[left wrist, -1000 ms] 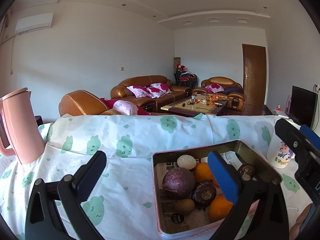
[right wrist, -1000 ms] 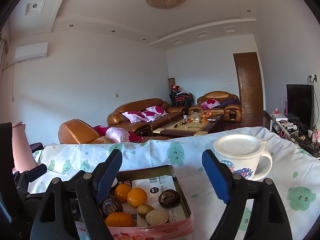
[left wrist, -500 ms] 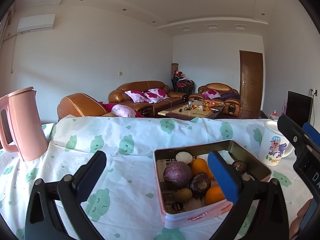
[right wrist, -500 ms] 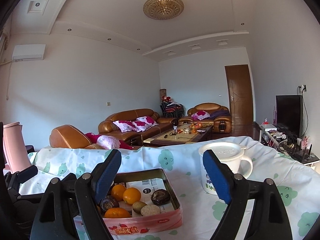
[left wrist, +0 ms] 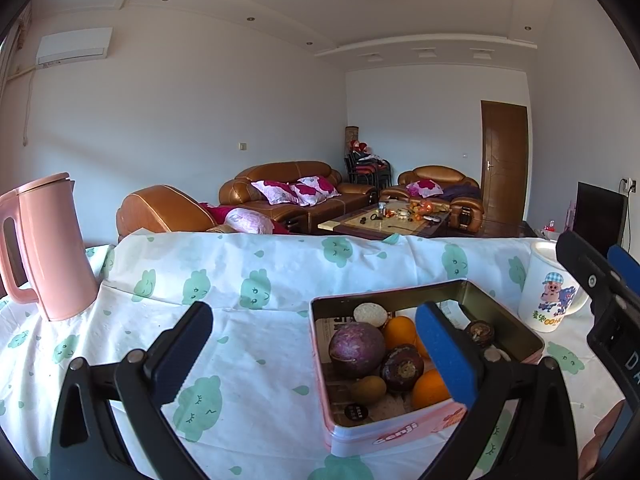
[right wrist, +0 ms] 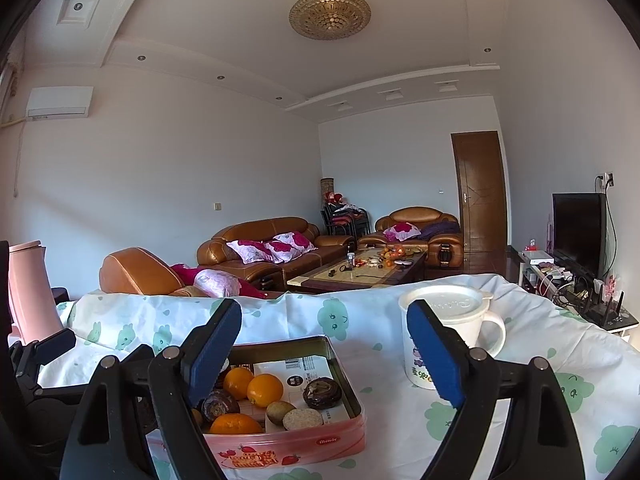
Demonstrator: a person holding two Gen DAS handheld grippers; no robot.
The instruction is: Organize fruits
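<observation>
Fruits sit together in a pink tin (left wrist: 394, 436) on the counter (left wrist: 248, 344), which is draped in a white cloth with green prints. In the left wrist view, the left tool (left wrist: 316, 354) hangs above the counter with its jaws spread wide and nothing between them; its right finger overlaps the tin, its left finger is over bare cloth. Nearest in the tin lie a kiwi (left wrist: 368, 389) and an orange (left wrist: 430, 391), then a dark mangosteen (left wrist: 401, 367) and a large purple fruit (left wrist: 356, 347). Behind these are another orange (left wrist: 400, 332), a pale round fruit (left wrist: 370, 314) and a dark wrinkled fruit (left wrist: 479, 331) by the far right wall. The right tool (right wrist: 324, 356) is likewise spread and empty, poised over the tin's right side. Just right of the tin stands a lidded white mug (right wrist: 452, 332) with a cartoon print. At the counter's far left stands a pink kettle (left wrist: 52, 248). Beyond the counter are brown leather sofas (left wrist: 296, 196), a coffee table (left wrist: 384, 220), a door (left wrist: 505, 160) and a TV (right wrist: 578, 232).
</observation>
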